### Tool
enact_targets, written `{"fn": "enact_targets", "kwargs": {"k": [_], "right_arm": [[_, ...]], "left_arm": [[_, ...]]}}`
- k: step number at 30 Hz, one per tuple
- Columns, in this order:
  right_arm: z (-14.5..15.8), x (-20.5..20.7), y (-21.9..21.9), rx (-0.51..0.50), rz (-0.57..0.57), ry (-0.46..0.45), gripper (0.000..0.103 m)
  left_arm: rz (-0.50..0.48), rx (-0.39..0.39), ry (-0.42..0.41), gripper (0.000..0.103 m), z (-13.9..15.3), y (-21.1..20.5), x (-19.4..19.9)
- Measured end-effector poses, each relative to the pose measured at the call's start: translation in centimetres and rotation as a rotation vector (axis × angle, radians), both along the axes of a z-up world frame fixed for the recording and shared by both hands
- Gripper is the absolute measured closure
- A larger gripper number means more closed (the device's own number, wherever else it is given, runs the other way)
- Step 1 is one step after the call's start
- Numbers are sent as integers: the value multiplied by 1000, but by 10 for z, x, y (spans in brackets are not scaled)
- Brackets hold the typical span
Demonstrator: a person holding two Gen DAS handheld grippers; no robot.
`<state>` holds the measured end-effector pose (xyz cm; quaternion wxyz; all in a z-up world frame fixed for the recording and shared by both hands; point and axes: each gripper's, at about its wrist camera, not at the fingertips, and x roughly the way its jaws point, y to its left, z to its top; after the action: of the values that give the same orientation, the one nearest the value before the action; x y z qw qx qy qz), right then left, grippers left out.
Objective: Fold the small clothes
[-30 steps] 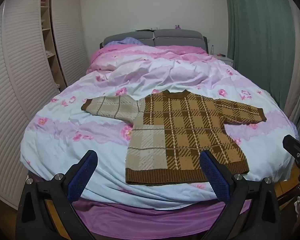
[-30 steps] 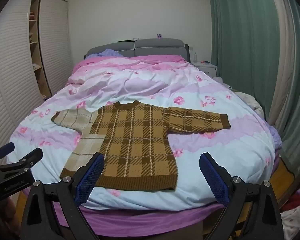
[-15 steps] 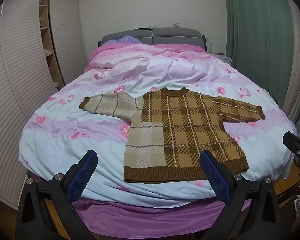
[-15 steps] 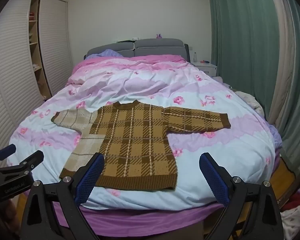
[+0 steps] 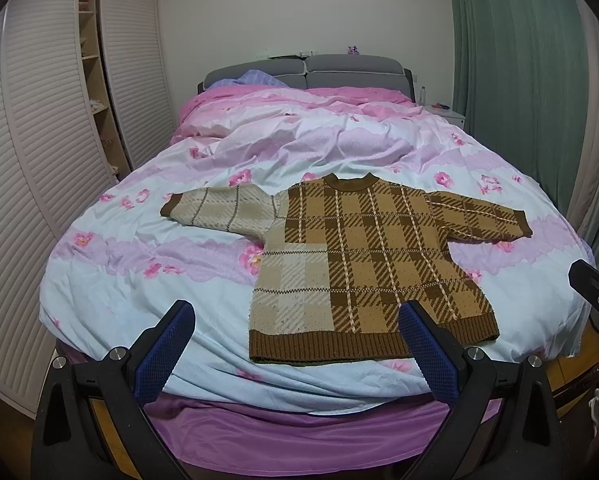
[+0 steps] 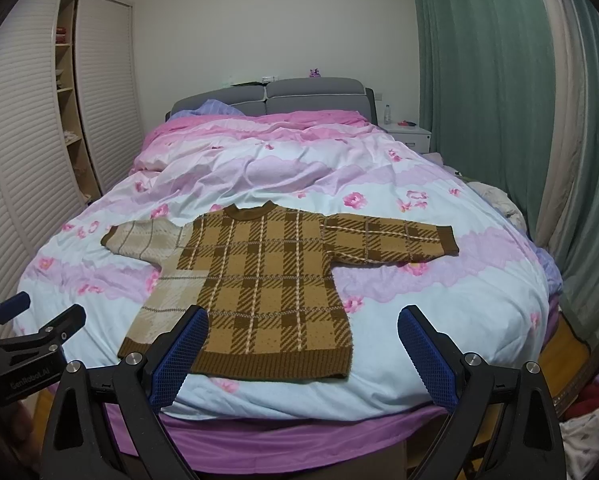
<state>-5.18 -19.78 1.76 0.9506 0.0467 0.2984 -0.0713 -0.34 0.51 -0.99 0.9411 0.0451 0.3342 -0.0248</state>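
- Two claws, both spread wide and gripping nothing: left claw [image 5: 295, 354] at lower centre of its view, right claw [image 6: 303, 358] at lower centre of its own.
- Lying flat at mid-frame on the floral duvet [image 5: 147, 264]: brown plaid sweater [image 5: 373, 264], sleeves out to both sides, hem toward the cameras, collar toward the grey headboard [image 5: 307, 70].
- Paler beige on the sweater's left sleeve and left panel.
- Blue fingertips [image 5: 165, 350] low in frame, apart from the knit.
- Louvred wardrobe [image 6: 15, 184] at left, green curtain [image 6: 479, 92] at right.
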Motion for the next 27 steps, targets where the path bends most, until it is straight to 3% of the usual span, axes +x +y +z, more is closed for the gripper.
{"fn": "enact_targets", "kwargs": {"k": [27], "right_arm": [[-1, 0, -2, 4, 0, -1, 7]], "left_arm": [[2, 8, 2, 0, 0, -1, 0]]}}
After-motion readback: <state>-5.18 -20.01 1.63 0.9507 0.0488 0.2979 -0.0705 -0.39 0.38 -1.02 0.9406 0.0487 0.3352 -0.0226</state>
